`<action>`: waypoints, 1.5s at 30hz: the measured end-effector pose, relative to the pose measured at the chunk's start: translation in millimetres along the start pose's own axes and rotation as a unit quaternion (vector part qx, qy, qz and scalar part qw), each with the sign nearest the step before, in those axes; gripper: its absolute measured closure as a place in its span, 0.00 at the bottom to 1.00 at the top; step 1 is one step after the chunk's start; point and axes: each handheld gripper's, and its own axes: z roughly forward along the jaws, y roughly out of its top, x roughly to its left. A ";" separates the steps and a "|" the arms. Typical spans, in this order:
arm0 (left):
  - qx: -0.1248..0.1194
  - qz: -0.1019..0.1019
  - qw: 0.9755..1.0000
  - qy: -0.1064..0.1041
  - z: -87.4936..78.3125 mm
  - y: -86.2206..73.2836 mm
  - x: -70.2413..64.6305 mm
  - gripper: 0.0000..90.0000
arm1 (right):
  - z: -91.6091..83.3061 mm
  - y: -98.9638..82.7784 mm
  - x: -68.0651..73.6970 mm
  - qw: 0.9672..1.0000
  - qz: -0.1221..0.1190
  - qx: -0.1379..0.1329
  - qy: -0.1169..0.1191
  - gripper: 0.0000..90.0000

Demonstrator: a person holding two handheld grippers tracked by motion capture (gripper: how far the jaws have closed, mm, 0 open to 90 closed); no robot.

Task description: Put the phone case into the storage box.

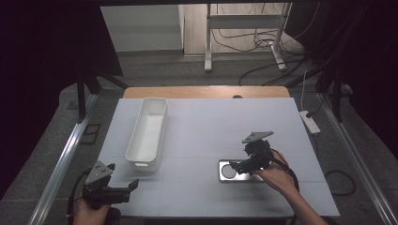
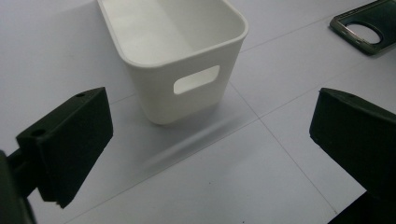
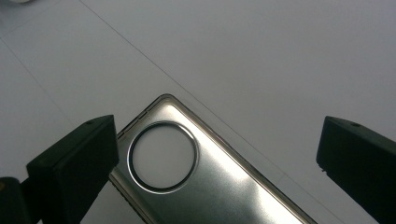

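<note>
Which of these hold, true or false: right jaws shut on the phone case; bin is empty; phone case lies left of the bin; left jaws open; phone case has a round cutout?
1. The right gripper is shut on the phone case. False: its jaws stand wide open above it.
2. The white bin is empty. True.
3. The phone case lies left of the bin. False: it lies to the bin's right.
4. The left gripper has its jaws open. True.
5. The phone case has a round cutout. True.

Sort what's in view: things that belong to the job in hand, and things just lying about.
In the job:
phone case
right tool, open over the case
white bin, likely
left tool, open near the bin

Lying about:
power strip
cables
metal stand
</note>
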 end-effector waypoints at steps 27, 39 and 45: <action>0.003 0.005 1.000 0.002 0.5 0.3 -1.0 0.01 | 20.7 -16.3 3.6 0.998 -0.015 0.056 0.012 0.45; 0.005 0.002 1.000 0.003 1.0 0.6 -0.8 0.01 | 23.5 -18.6 0.6 0.996 -0.026 0.081 0.030 0.99; 0.006 0.002 1.000 0.003 1.3 0.8 -0.8 0.01 | 27.8 -16.6 -4.0 0.996 -0.021 0.078 0.035 0.99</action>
